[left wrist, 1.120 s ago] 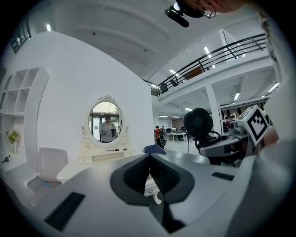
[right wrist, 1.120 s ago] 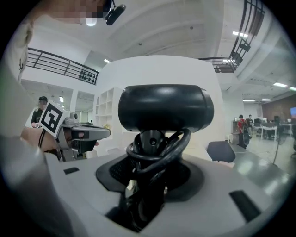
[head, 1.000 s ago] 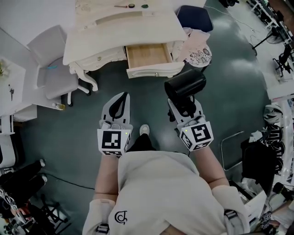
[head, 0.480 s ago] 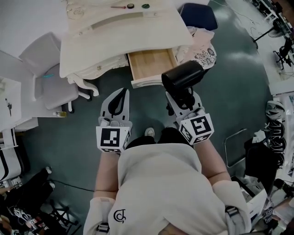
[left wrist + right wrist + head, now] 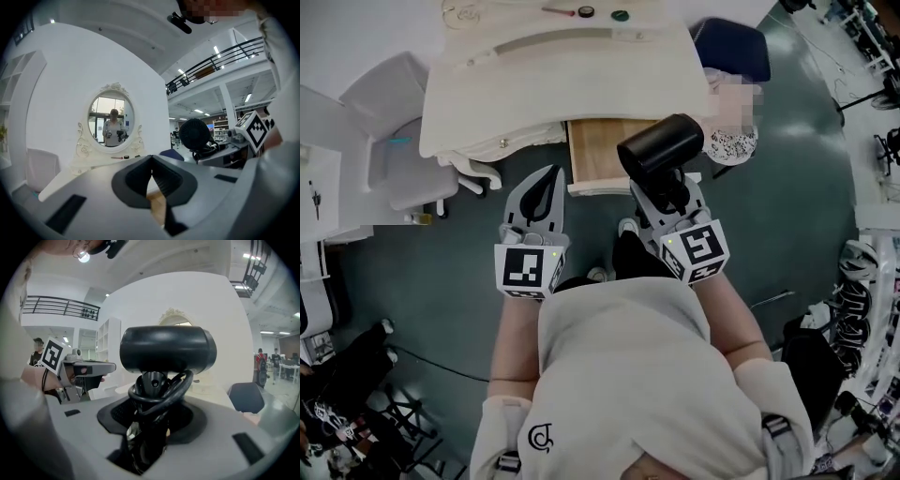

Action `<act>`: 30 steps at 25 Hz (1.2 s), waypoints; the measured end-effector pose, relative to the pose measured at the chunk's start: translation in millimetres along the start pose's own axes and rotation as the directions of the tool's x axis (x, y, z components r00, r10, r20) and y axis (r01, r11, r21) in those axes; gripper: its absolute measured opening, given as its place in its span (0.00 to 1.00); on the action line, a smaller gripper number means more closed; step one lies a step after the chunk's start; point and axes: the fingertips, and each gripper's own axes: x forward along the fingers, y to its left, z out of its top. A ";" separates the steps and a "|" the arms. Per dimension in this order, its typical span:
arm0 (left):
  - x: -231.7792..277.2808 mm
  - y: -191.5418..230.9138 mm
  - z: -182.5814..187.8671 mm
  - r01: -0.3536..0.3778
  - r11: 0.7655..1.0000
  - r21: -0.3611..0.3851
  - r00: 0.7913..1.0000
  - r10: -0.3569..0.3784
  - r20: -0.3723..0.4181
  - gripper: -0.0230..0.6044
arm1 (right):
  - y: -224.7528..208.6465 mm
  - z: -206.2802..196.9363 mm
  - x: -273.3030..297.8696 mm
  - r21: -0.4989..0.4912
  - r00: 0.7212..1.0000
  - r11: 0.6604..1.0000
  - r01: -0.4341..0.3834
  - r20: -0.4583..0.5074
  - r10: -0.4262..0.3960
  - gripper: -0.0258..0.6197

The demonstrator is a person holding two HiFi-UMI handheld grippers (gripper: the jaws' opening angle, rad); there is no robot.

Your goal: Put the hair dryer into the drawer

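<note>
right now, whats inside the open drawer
Only bare wood shows in the drawer, nothing on the visible part. The hair dryer covers its right side and the desk top hides its back, so those parts cannot be checked.

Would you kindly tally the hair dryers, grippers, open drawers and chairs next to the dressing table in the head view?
Hair dryer: 1
Grippers: 2 (left gripper, right gripper)
Open drawer: 1
Chairs: 2 (white chair, blue chair)
Total: 6
</note>
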 end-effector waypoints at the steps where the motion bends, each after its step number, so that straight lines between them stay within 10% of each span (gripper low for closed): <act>1: 7.5 2.1 1.9 -0.007 1.000 -0.005 1.000 0.007 0.010 0.06 | -5.2 0.1 7.9 -0.007 1.000 1.000 -0.019 -0.006 0.019 0.33; 9: 61.1 10.1 -12.7 -0.049 0.999 0.000 0.999 0.049 -0.008 0.06 | -45.5 -29.2 77.8 -0.043 0.975 0.980 -0.194 -0.122 0.188 0.33; 16: 85.9 30.6 -45.0 -0.150 0.987 -0.050 0.987 0.147 -0.069 0.06 | -51.4 -83.4 132.6 -0.085 0.882 0.910 -0.406 -0.297 0.366 0.33; 21: 88.4 38.9 -74.8 -0.209 0.975 -0.069 0.971 0.199 -0.135 0.06 | -45.5 -137.8 154.0 -0.151 0.775 0.821 -0.551 -0.458 0.436 0.33; 30: 84.1 54.6 -111.5 -0.297 0.949 -0.106 0.939 0.269 -0.215 0.06 | -38.1 -243.9 168.0 -0.141 0.499 0.609 -0.780 -0.728 0.470 0.33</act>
